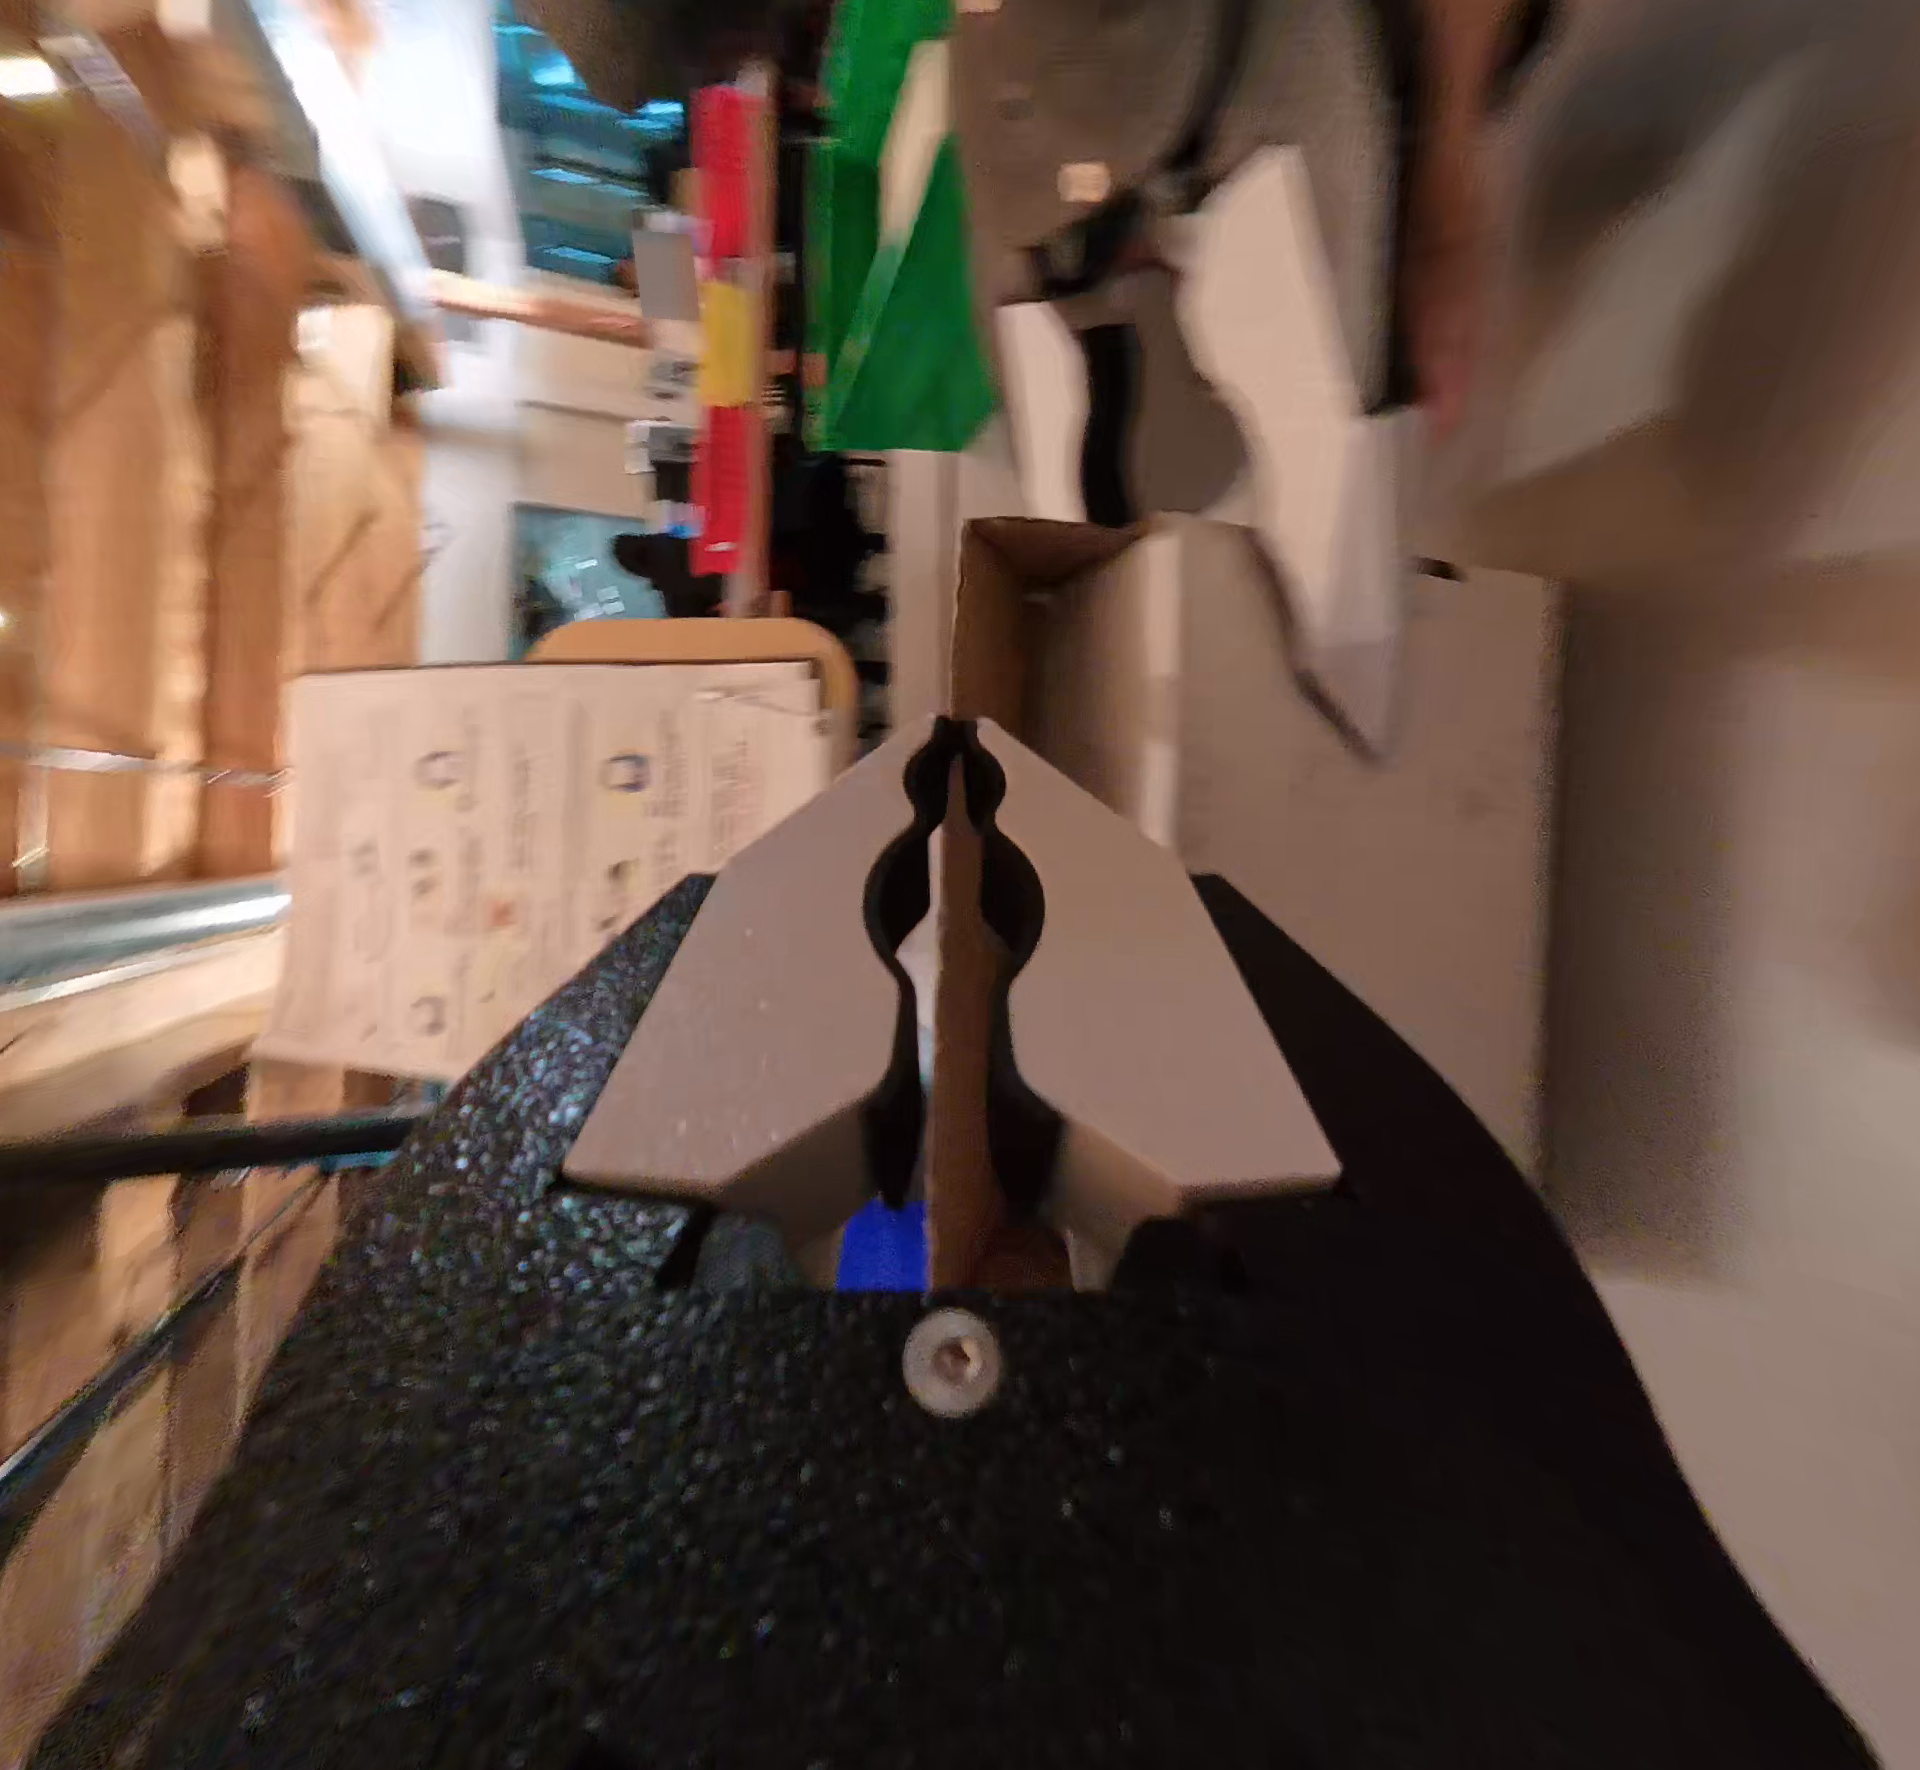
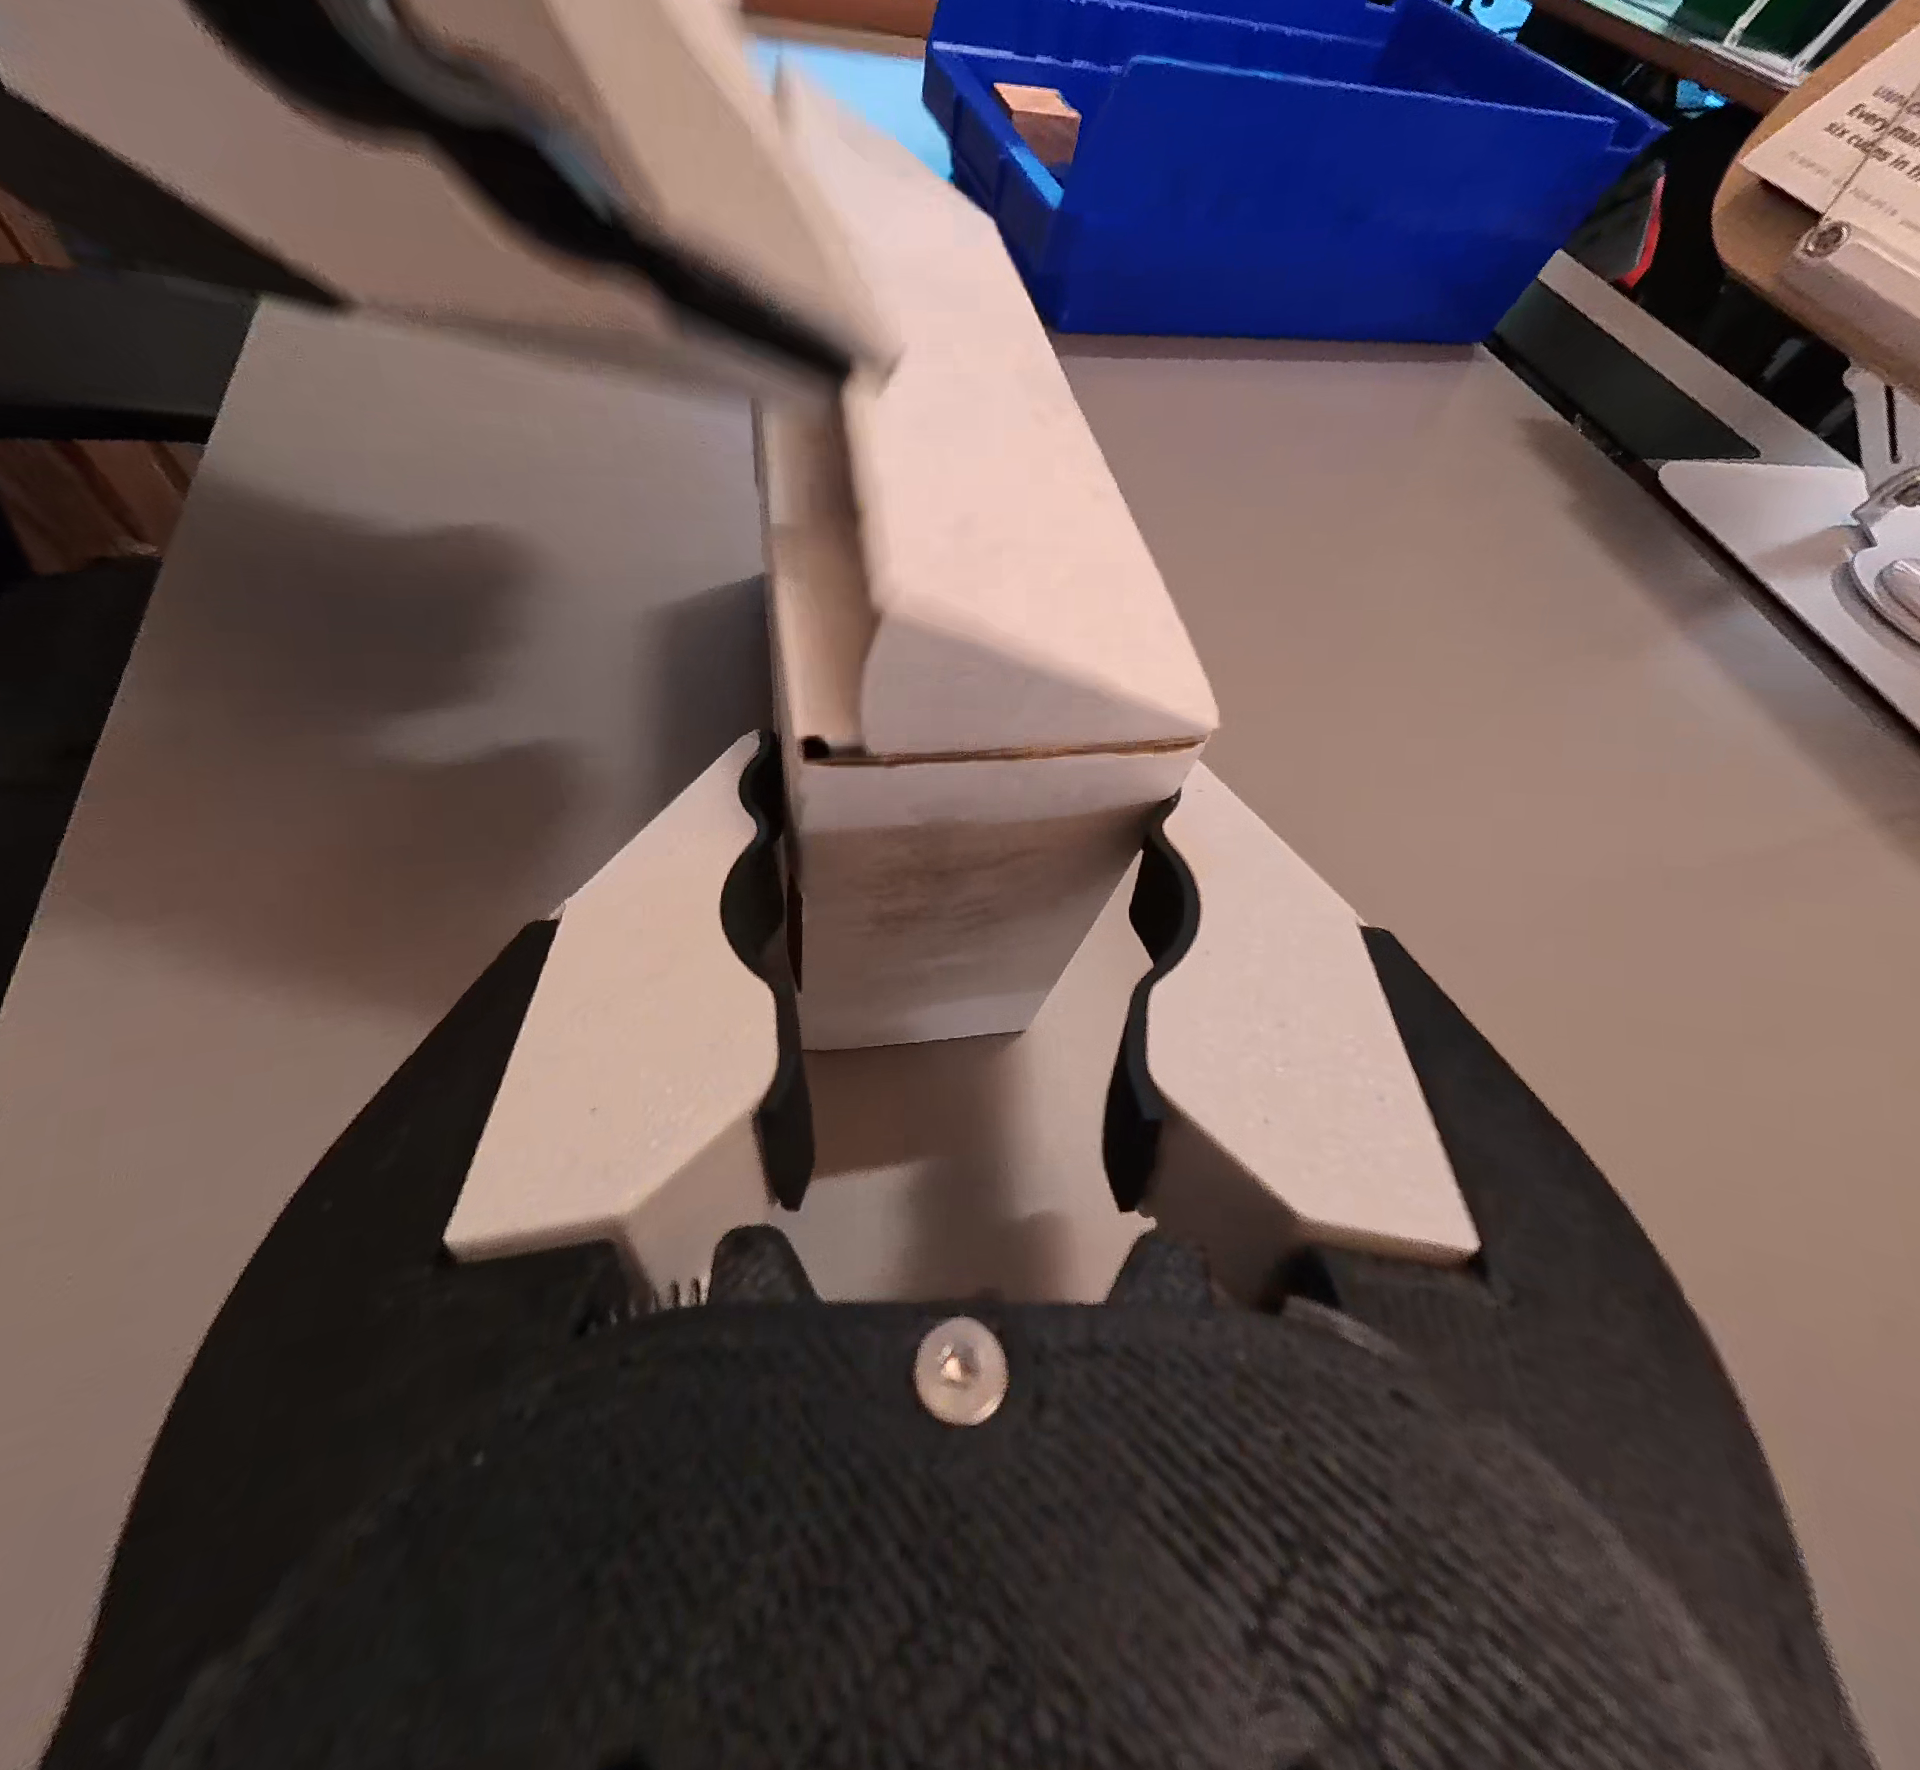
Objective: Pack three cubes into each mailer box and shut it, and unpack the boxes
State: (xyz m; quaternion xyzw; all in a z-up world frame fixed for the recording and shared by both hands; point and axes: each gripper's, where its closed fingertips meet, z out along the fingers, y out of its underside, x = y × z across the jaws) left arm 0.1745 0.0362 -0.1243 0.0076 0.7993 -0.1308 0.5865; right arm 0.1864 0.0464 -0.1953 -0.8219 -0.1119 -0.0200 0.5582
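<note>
A white mailer box (image 2: 935, 910) lies on the grey table (image 2: 1455, 785), its narrow end towards me. My right gripper (image 2: 966, 775) straddles that end with both pads against its sides. The lid (image 2: 997, 557) is nearly down, with a thin gap along its edge. My left gripper (image 2: 831, 359) reaches in blurred from the upper left and pinches the lid's flap. In the left wrist view my left gripper (image 1: 956, 733) is shut on the brown cardboard flap (image 1: 961, 1045), with the box (image 1: 1351, 837) and my right gripper (image 1: 1174, 432) beyond. What is inside the box is hidden.
A blue bin (image 2: 1299, 214) stands behind the box with one wooden cube (image 2: 1034, 120) showing inside. A printed sheet on a stand (image 2: 1860, 120) is at the right edge and also shows in the left wrist view (image 1: 540, 837). The table's edge runs on the left.
</note>
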